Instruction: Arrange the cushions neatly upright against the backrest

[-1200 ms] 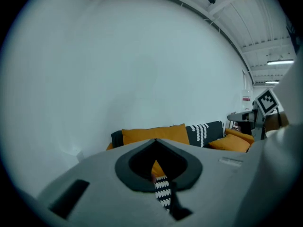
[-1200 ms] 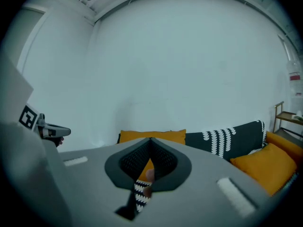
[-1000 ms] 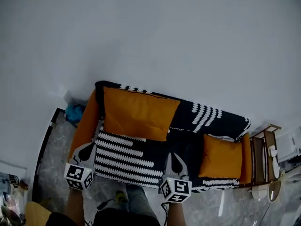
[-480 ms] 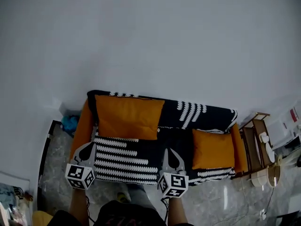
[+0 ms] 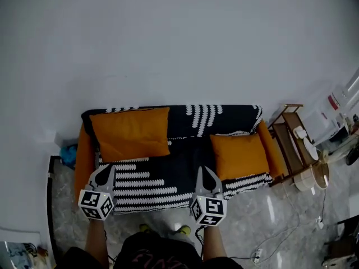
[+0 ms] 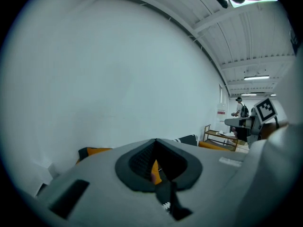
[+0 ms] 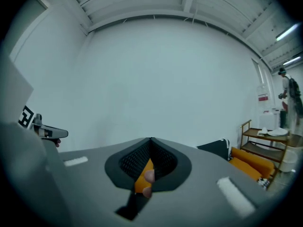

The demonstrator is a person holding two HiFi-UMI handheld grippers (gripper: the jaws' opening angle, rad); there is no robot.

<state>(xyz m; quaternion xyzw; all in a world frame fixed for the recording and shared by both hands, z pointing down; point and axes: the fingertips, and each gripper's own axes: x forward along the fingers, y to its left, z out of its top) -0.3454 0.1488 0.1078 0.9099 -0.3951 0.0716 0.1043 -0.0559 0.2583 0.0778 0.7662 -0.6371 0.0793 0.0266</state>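
Fingers (image 5: 104, 177) closed tight on nothing, left gripper (image 5: 106, 168) and right gripper (image 5: 203, 169) alike, short of the sofa (image 5: 84, 158). Large cushion (image 5: 132, 132) leaning on the backrest (image 5: 219, 117), small cushion (image 5: 238, 156) at the seat's right end. Best to open wide first, pinch a top edge, stand squarely.

Left claw (image 5: 105, 172), right claw (image 5: 205, 174): jaws together, held side by side, seemingly near level.
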